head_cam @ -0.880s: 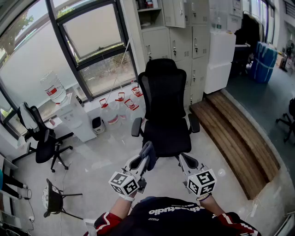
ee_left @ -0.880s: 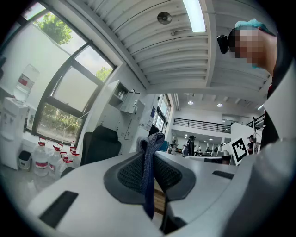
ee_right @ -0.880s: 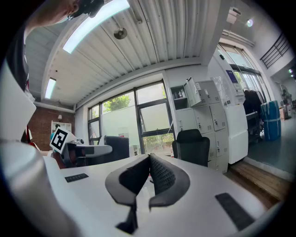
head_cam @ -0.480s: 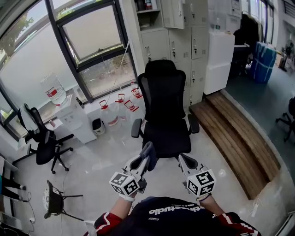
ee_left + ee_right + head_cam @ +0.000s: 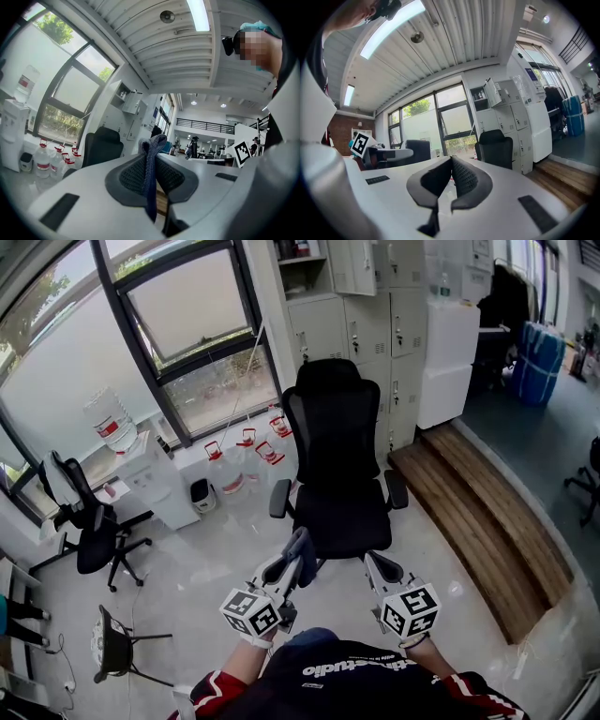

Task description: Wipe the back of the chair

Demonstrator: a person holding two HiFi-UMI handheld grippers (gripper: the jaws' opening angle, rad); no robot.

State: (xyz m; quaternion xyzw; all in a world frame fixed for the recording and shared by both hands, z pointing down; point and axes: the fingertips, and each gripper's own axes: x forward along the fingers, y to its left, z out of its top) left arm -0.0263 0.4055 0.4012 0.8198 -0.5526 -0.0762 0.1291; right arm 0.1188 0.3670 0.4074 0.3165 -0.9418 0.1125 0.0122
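Office chair (image 5: pixel 336 442): black, tall mesh back with padded headrest on top, two curved armrests, broad flat seat turned toward the wearer; standing on glossy pale floor (image 5: pixel 206 559), in front of grey metal lockers (image 5: pixel 375 324), just ahead of both grippers and touched by neither. Left gripper (image 5: pixel 300 561): light grey moulded shell, dark textured pads, white cube with black square markers at the wrist end; clamped on a cloth (image 5: pixel 300 545), pointed toward the near edge of the seat. Cloth: blue-grey, soft, thin, pinched in a vertical fold between the pads, loose crumpled end rising above the tips, lower end hanging below them. Right gripper (image 5: pixel 373 564): same grey shell and marker cube; dimpled black pads pressed together at the tips, nothing between them, held level beside the left one, slightly apart from it. Wooden platform (image 5: pixel 478 521): long brown planks, two low steps, right of the chair. Water jugs (image 5: pixel 246 451): clear plastic, red caps and handles, in a row under the dark-framed window (image 5: pixel 187 315), left of the chair. Water dispenser (image 5: pixel 150 479): white boxy body, clear bottle upside down on top, beside the jugs. Second office chair (image 5: pixel 89 521): black, smaller, five-star base, well apart at far left. Sleeves at the bottom edge: dark fabric with red trim.
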